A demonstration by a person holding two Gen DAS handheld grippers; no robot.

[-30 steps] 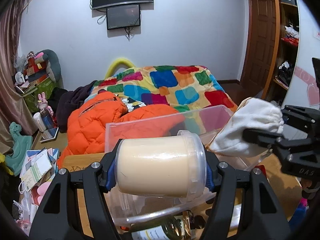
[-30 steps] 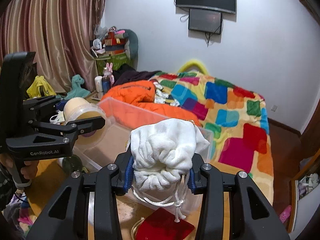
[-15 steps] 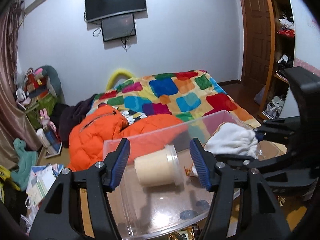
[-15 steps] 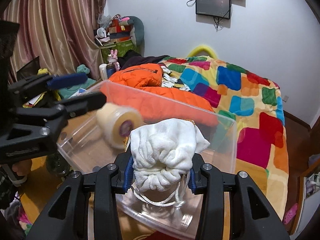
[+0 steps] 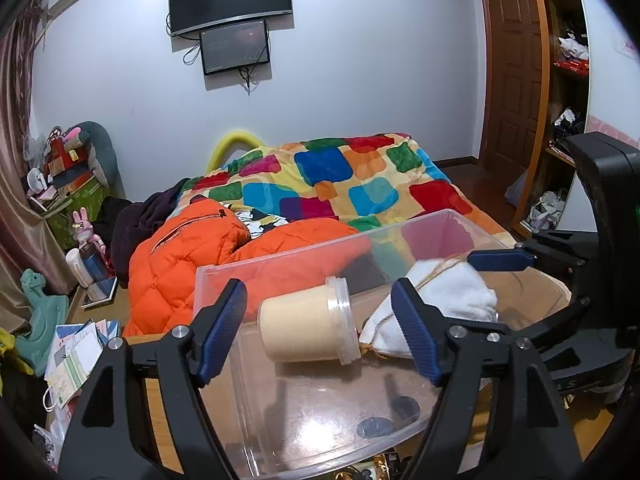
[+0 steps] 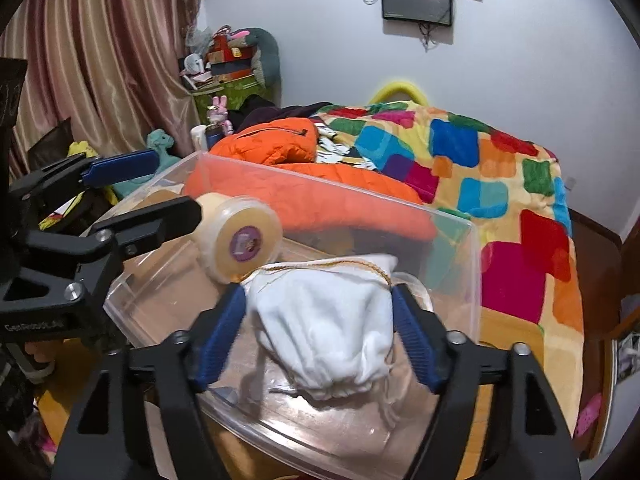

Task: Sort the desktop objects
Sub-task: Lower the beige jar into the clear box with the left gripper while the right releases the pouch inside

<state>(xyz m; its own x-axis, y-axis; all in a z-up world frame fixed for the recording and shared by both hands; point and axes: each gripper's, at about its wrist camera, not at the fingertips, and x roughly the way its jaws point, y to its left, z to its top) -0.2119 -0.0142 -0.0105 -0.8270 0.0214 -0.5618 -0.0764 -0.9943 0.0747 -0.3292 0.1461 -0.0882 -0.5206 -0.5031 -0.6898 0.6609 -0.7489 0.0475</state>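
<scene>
both jaws just widened: left gripper [image 5: 320, 330] clear of cream jar [image 5: 308, 326], right gripper [image 6: 316, 332] loose around white pouch [image 6: 332, 320] (both inside clear bin [image 5: 280, 432]).

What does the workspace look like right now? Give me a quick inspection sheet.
Surface: wooden desk, mostly covered by the clear bin.
Job's things: cream jar on its side in the bin, white drawstring pouch beside it.
Clutter: papers, dark bottle at near edge.
Grippers: left gripper open; right gripper jaws just opened, pouch between them, released.
Cables: wires hang below wall screen.
Surroundings: bed with patchwork blanket, orange jacket, curtain.
</scene>
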